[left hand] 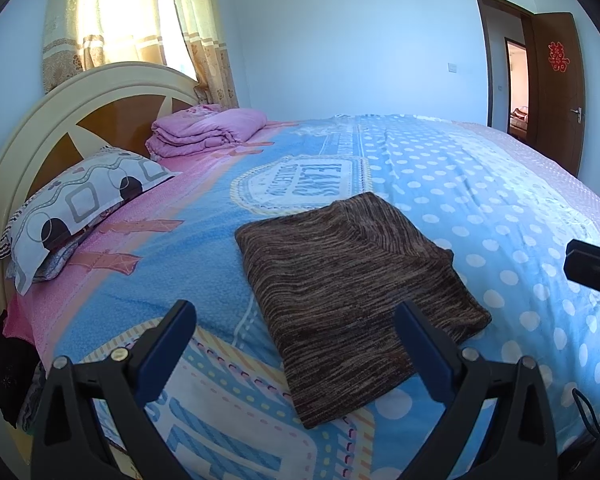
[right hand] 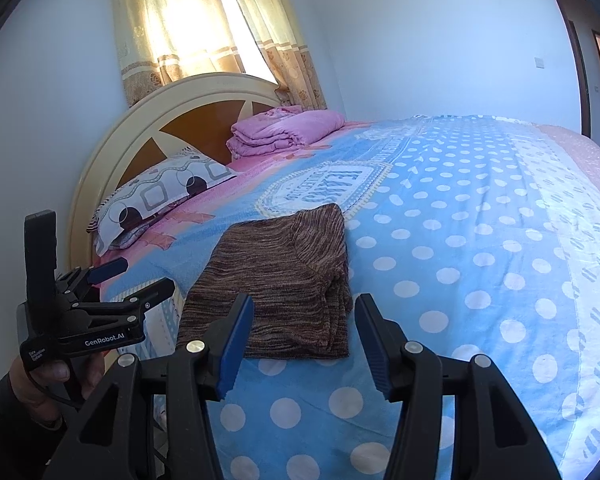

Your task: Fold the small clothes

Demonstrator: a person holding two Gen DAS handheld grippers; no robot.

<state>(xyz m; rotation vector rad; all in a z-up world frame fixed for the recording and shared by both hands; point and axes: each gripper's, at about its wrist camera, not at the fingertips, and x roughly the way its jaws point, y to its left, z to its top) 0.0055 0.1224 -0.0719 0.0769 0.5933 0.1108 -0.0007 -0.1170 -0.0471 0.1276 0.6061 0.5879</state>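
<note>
The brown sweater (left hand: pixel 352 300) lies in a tidy folded rectangle mid-frame on the bedspread (left hand: pixel 500 240), so the folding looks done or nearly so. The left gripper (left hand: pixel 296 348) and right gripper (right hand: pixel 304 344) both hover just short of its near edge, jaws apart, holding nothing.

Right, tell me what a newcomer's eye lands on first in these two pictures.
The folded brown knit garment stands out first, dark and flat on the blue polka-dot bedspread, just ahead of both open grippers, neither touching it. Next comes the cream and orange headboard at the far left, with a patterned pillow and a folded pink quilt against it. Sunlit yellow curtains glow above.
</note>
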